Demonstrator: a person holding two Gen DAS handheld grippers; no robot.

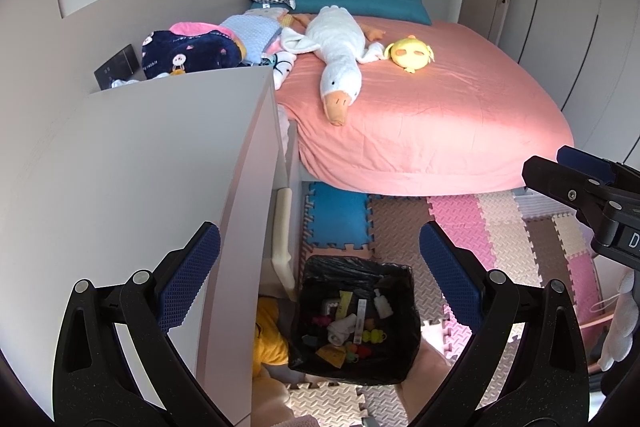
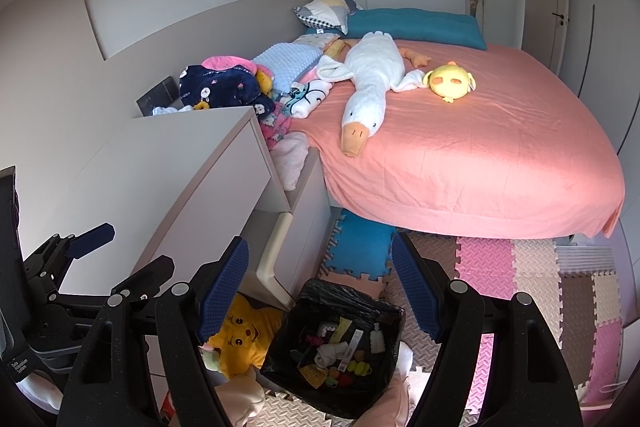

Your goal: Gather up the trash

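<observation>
Black liner bag filled the bin (image 1: 356,319), which stood on the foam floor mat (image 1: 472,227) just beside the white dresser (image 1: 132,163) and near the foot of the bed (image 1: 440,115). Inside it lay the trash (image 1: 348,327): a small white bottle, a crumpled white cloth, a yellow wrapper, a strip-shaped label and several small bright bits. My left gripper (image 1: 320,259) hung above the bin with its blue pads spread wide and nothing between them. My right gripper (image 2: 320,279) was likewise held over the bin, its jaws apart and empty. Each gripper showed at the edge of the other's view, side by side. On the pink sheet lay a white goose plush (image 1: 340,55) with its orange beak toward me, and a yellow chick plush (image 1: 410,53) just beside its wing. Folded clothes and blankets (image 1: 208,47) were piled by the headboard side, behind the dresser. A yellow shirt (image 2: 244,339) with a printed face lay on the floor, touching the bin's left wall
</observation>
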